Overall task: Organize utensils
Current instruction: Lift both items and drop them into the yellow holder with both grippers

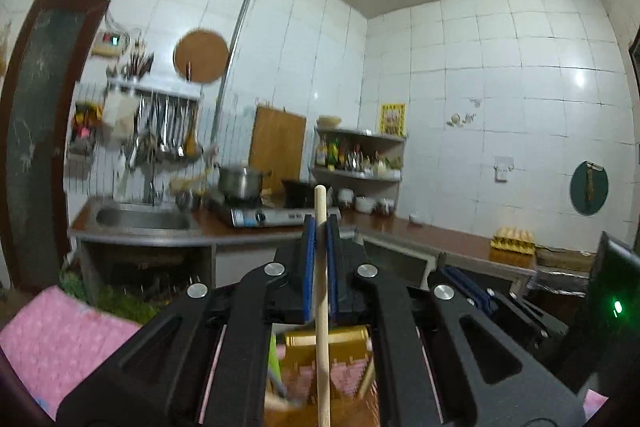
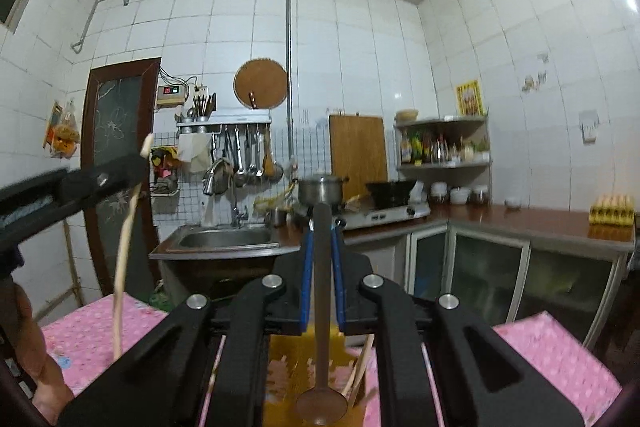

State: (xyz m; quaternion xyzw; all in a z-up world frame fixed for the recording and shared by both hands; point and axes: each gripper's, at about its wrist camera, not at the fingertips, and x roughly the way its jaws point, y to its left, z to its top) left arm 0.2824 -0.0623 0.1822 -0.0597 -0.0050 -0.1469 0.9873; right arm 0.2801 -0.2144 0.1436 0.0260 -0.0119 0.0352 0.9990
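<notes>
The left tongs (image 1: 319, 227) are clamped on a pale wooden stick (image 1: 322, 291), which stands upright between the blue pads (image 1: 308, 263) with its top end just above them and its shaft running down out of the bottom of the left wrist view. Below it sits a gold holder (image 1: 326, 341) on the pink cloth (image 1: 56, 335) that covers the bench. In the right wrist view the same stick (image 2: 124, 247) shows at the left, blurred and gripped by the left tongs (image 2: 138, 167), its lower end over the pink cloth (image 2: 560, 355). The right tongs (image 2: 321, 231) are closed on the handle of a dark wooden spoon (image 2: 322, 347), held upright with the bowl down; the bowl lies low in the frame over the yellow-gold holder (image 2: 288, 367). Whether the bowl touches the holder cannot be told. Pale sticks (image 2: 360, 367) lean in the holder just right of the spoon. Part of a hand (image 2: 36, 359) shows at the lower left edge. Behind, against the white tiled wall, a counter carries a steel sink (image 2: 224, 239), a stove (image 2: 384, 217) with a pot (image 2: 322, 189) and a dark wok (image 2: 390, 191), and a tray of eggs (image 2: 612, 213) at the right. Ladles hang from a rack (image 2: 224, 125) above the sink, a board (image 2: 358, 155) leans beside it, and a corner shelf (image 2: 444, 163) holds bottles.
</notes>
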